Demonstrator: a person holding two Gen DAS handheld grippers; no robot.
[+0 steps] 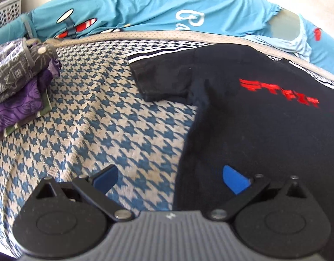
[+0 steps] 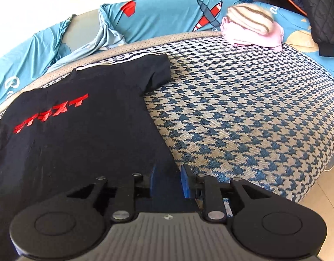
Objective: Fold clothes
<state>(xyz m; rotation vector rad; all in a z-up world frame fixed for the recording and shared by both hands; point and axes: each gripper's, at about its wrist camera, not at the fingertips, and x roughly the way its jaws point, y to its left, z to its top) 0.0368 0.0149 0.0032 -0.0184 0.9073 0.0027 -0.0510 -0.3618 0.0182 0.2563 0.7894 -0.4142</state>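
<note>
- Left wrist view, item 1: black T-shirt (image 1: pixel 254 119), laid flat on the bed, red lettering (image 1: pixel 280 91) across its chest, one short sleeve (image 1: pixel 162 76) spread out to the side, white stripes along the shoulder line. It fills the right half of my view.
- Left wrist view, item 2: my left gripper (image 1: pixel 170 179), its blue fingers (image 1: pixel 234 180) spread wide and holding nothing; one finger sits over the shirt's side edge, the other over bare cover.
- Left wrist view, item 3: bed cover (image 1: pixel 91 119), blue-and-cream houndstooth weave, bordered by a beige dotted band (image 1: pixel 145 34).
- Left wrist view, item 4: stack of folded clothes (image 1: pixel 19 87) at the left, grey patterned on top, purple beneath.
- Left wrist view, item 5: light-blue sheet (image 1: pixel 145 6) with an aeroplane print behind the band; a perforated basket (image 1: pixel 6 10) in the far left corner.
- Right wrist view, item 1: same black T-shirt (image 2: pixel 80 130), now on the left, other sleeve (image 2: pixel 154 71) extended, lettering (image 2: pixel 51 114) seen reversed.
- Right wrist view, item 2: my right gripper (image 2: pixel 167 182), fingers (image 2: pixel 185 181) close together, pinching the shirt's lower side edge between them.
- Right wrist view, item 3: houndstooth cover (image 2: pixel 243 113) bare to the right; pale floor (image 2: pixel 323 195) past its edge.
- Right wrist view, item 4: pink garment (image 2: pixel 254 37) with a striped woolly piece (image 2: pixel 249 17) on it at the far edge; a dark quilted jacket (image 2: pixel 319 6) beside them.
</note>
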